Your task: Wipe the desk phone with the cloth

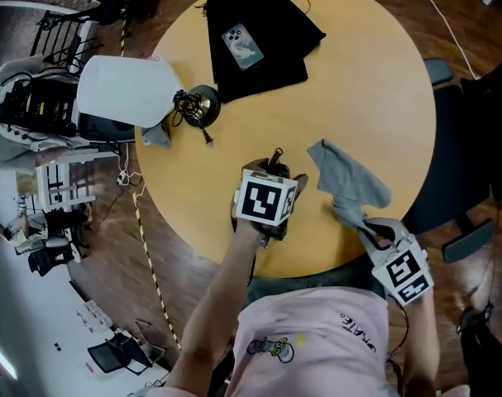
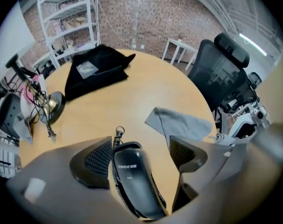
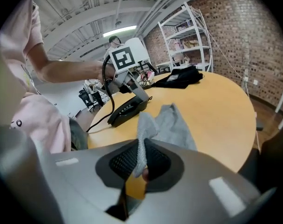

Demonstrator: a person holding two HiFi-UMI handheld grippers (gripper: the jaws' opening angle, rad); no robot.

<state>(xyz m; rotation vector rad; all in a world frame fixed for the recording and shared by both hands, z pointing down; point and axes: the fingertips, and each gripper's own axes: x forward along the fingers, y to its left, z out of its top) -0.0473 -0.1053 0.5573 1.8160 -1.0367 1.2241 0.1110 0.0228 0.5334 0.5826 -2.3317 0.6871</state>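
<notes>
On the round wooden table (image 1: 375, 81), the desk phone (image 3: 127, 110) sits near the person's edge, mostly hidden in the head view under the left gripper (image 2: 141, 157), whose jaws stand apart around it. A black bag (image 1: 263, 35) lies well beyond. The right gripper (image 3: 139, 164) pinches the grey cloth (image 1: 350, 180) beside the phone, whose long axis points toward the table's middle.

Your head camera looks steeply down from above your chest onto the round table (image 1: 375, 64), with both grippers near its close edge. The camera on your left gripper (image 2: 139, 153) sits right behind the jaws and faces across the table toward the black bag (image 2: 97, 71) and office chair (image 2: 225, 73). The one on your right gripper (image 3: 140, 164) faces sideways along the near edge toward the shelving (image 3: 190, 31). All three views share the cloth (image 1: 350, 180); both gripper views catch the desk phone (image 3: 127, 108) close by.
</notes>
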